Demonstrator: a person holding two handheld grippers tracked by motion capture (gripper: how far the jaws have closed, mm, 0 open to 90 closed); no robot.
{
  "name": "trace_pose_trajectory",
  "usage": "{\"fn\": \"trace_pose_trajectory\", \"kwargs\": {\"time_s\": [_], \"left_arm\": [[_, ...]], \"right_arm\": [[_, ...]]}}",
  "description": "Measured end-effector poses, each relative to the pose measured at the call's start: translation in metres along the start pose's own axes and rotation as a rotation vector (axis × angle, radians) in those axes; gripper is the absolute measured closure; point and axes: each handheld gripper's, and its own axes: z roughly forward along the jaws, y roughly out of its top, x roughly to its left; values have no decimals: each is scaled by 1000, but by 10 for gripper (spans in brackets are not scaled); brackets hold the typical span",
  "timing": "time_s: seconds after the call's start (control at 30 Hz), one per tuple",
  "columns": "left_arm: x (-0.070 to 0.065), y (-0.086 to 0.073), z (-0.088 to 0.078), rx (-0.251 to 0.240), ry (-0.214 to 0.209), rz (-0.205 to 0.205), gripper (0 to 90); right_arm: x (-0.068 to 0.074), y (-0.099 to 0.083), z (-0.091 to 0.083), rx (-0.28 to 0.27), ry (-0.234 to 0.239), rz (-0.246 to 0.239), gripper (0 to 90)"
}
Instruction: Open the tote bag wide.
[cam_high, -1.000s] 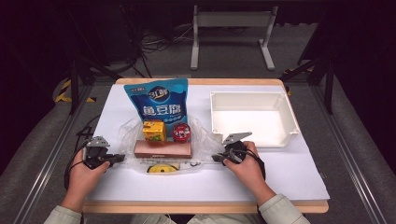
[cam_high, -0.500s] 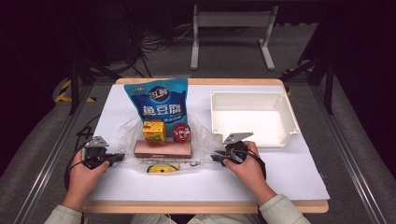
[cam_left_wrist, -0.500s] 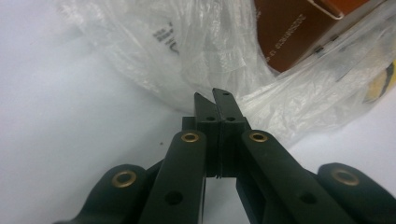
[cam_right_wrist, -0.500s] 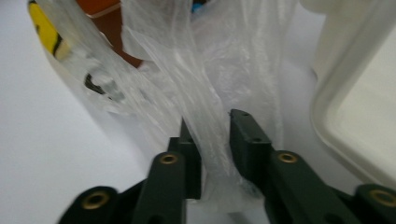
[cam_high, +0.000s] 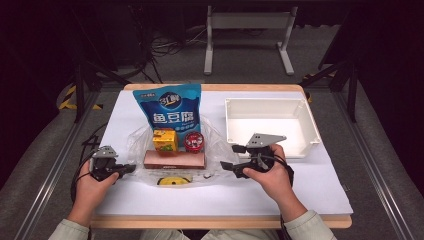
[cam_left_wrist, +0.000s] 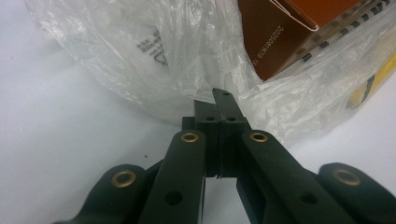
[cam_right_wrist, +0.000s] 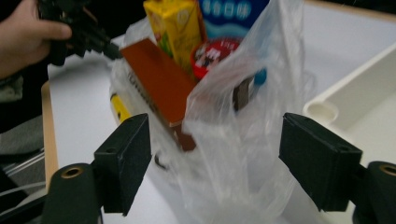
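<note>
A: Our left gripper is clamped on the bag, left of the brown box.
B: Right gripper has just been opening, jaws wide, bag loose between them.

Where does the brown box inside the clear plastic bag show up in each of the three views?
High view: the brown box lies left of centre, below the yellow carton.
Left gripper view: top right, behind the plastic bag.
Right gripper view: centre left, tilted, above the open jaws.
Shared landmark: the plastic bag.
</note>
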Motion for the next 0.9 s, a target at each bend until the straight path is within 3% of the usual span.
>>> {"fn": "trace_pose_trajectory", "kwargs": {"time_s": [0.17, 0.23, 0.43, 0.5, 0.53, 0.6, 0.73, 0.8, 0.9], "left_arm": [[-1, 0, 0, -5, -1, -2, 897], [0, 0, 0, -3, -5, 3, 897], [0, -1, 0, -14, -10, -6, 896], [0, -2, -1, -14, -12, -4, 895], [0, -2, -1, -15, -12, -4, 895], [0, -1, -1, -18, -11, -1, 894], [0, -1, 0, -14, -12, 2, 893], [0, -1, 0, -16, -14, 3, 893], [-1, -1, 1, -14, -12, 4, 894]], "right_arm": [[-4, 15, 8, -49, -29, 8, 230], [-5, 24, 20, -56, -45, 4, 227], [-6, 29, 58, -1, -107, -23, 241], [-6, 29, 61, 7, -120, -27, 251], [-7, 28, 65, 17, -136, -30, 282], [-7, 24, 69, 61, -139, -38, 523], [-6, 18, 72, 135, -188, -96, 811], [-5, 14, 74, 167, -201, -118, 865], [-4, 9, 79, 203, -215, -148, 877]]}}
